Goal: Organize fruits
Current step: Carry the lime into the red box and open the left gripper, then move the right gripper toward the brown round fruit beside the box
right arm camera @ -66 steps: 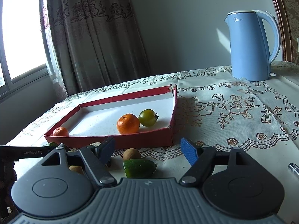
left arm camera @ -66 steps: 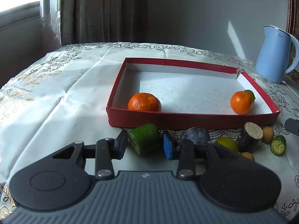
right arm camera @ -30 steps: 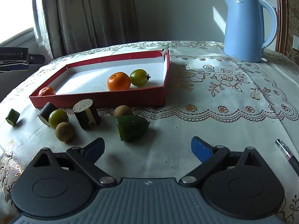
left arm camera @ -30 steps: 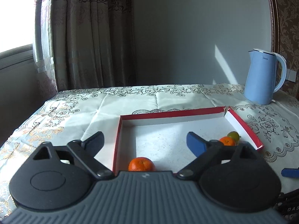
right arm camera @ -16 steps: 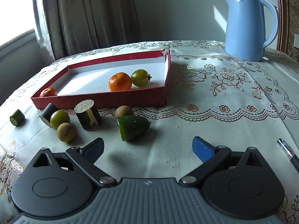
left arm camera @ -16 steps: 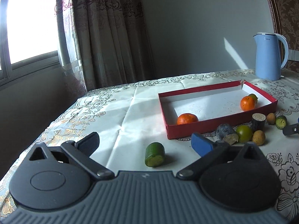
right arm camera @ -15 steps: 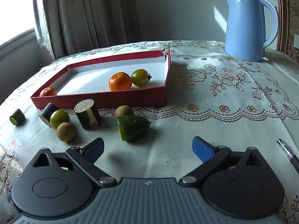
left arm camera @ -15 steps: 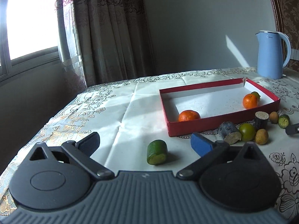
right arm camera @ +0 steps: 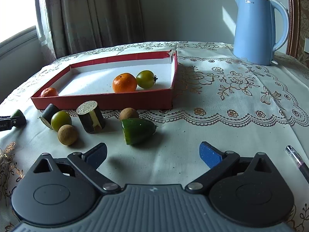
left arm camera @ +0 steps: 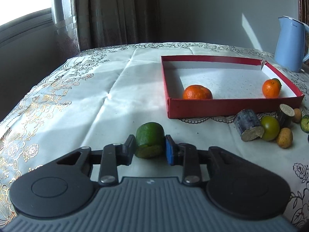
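Each camera sits low behind its own fingers, looking forward and downward over the table – both views share the red tray (left arm camera: 227, 107) (right arm camera: 108, 100).

Red box (left arm camera: 231, 107) with white floor, orange mandarins (left arm camera: 197, 92), pale blue kettle (right arm camera: 255, 31), gold-flowered white tablecloth (left arm camera: 67, 106).

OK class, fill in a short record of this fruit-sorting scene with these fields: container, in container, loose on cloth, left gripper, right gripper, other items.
container: red tray, white inside, on the patterned tablecloth
in container: two oranges, one green tomato
loose on cloth: green tomato, two brown round fruits, two dark cut stalk pieces, green cucumber end
left gripper: jaws just closed, pads pressing a green cucumber chunk
right gripper: open, holds nothing
other items: blue kettle, pen
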Demonstrator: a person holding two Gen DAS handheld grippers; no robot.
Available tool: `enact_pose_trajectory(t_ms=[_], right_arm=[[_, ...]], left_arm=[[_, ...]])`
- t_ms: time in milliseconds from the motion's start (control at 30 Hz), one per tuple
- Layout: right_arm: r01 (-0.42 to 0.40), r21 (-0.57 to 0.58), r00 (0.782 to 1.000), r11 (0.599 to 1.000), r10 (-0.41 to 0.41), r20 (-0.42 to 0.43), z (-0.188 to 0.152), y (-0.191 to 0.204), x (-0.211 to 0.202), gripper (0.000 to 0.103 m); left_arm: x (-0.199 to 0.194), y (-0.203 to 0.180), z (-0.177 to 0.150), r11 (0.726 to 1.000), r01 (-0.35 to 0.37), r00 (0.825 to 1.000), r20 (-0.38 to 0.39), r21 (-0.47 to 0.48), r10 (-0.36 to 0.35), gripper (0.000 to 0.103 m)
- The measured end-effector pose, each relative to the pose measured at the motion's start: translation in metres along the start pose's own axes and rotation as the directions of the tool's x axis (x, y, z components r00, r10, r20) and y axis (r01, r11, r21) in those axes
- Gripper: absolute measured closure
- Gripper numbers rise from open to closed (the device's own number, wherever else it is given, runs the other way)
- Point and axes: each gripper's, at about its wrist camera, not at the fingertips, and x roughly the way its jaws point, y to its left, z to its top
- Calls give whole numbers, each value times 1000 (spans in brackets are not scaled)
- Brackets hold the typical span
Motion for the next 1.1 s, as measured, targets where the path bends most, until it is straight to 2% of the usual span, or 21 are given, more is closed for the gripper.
enact_pose_trajectory(t_ms=[133,333,500,567,667,733,800,867,967,1000,1100], right_arm=[[-3,3,1000,1000,3,1,0,0,0,0],[-11,12,1000,1000,11,4,0,-2,0,0],[-22,24,1000,999,21,9,0,-4,0,0],[-24,26,1000,999,24,10,0,-4,0,0],[-25,27,1000,999,25,10,0,-5,0,0],[-27,29,1000,999,26,11,0,-4,0,0],[-28,30,1000,999,28,12,0,-5,-1,0],[-30,31,999,999,29,12,0,-5,-1,0],[-29,30,1000,999,29,12,0,-5,-1,0],[-29,30,1000,999,28,12,0,-5,-1,0],[-36,34,999,999,36,17,0,-6,-2,0]], left_arm=[[-11,-8,9,1000,24,999,27,6,-24,74],[-14,-37,47,997,66,991,109,40,-70,73],[19,-73,77,993,103,989,96,59,-108,73],[37,-84,84,995,77,993,86,71,-83,73],[59,-86,87,996,78,996,43,51,-80,72],[62,-83,85,998,56,998,37,27,-57,63],[51,-78,80,1000,13,997,74,26,-15,25],[28,-71,73,999,-24,989,149,44,18,10],[0,-59,62,996,-61,976,211,61,47,0],[-6,-55,58,996,-64,974,220,54,51,0],[-16,-33,44,996,-85,977,195,-7,84,0]])
